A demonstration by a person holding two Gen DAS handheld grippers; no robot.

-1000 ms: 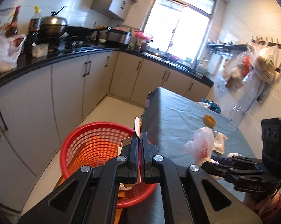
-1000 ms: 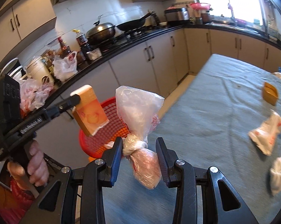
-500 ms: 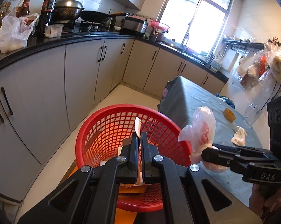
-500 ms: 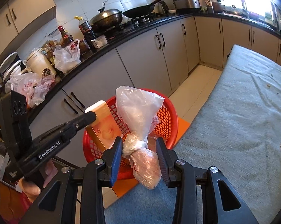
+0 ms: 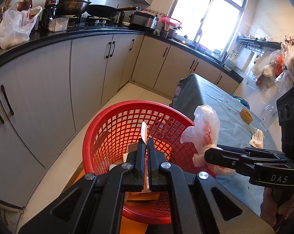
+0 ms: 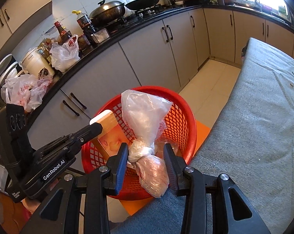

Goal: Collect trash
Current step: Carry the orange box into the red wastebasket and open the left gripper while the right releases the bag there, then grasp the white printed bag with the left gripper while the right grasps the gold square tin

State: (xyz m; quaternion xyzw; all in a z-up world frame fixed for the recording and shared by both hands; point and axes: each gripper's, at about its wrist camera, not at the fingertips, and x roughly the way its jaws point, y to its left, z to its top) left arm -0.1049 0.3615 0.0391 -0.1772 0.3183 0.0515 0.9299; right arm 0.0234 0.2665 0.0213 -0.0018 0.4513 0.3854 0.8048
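Observation:
A red mesh basket (image 5: 115, 132) (image 6: 184, 117) stands on the floor beside the table. My left gripper (image 5: 146, 146) (image 6: 97, 126) is shut on a flat orange box (image 6: 111, 134), seen edge-on in the left wrist view (image 5: 144, 131), and holds it over the basket. My right gripper (image 6: 145, 154) (image 5: 207, 154) is shut on a knotted clear plastic bag (image 6: 143, 117) (image 5: 205, 128) holding something pinkish, and holds it at the basket's near rim, beside the box.
The table with a grey cloth (image 6: 260, 117) (image 5: 225, 120) is at the right, carrying a small orange container (image 5: 246, 116) and a crumpled bag (image 5: 257, 137). Grey cabinets (image 5: 49, 81) under a black counter run along the left. An orange mat (image 6: 203, 126) lies under the basket.
Both grippers have moved from over the table to over the basket, carrying the box and the bag. The basket now looks closer and larger in both views.

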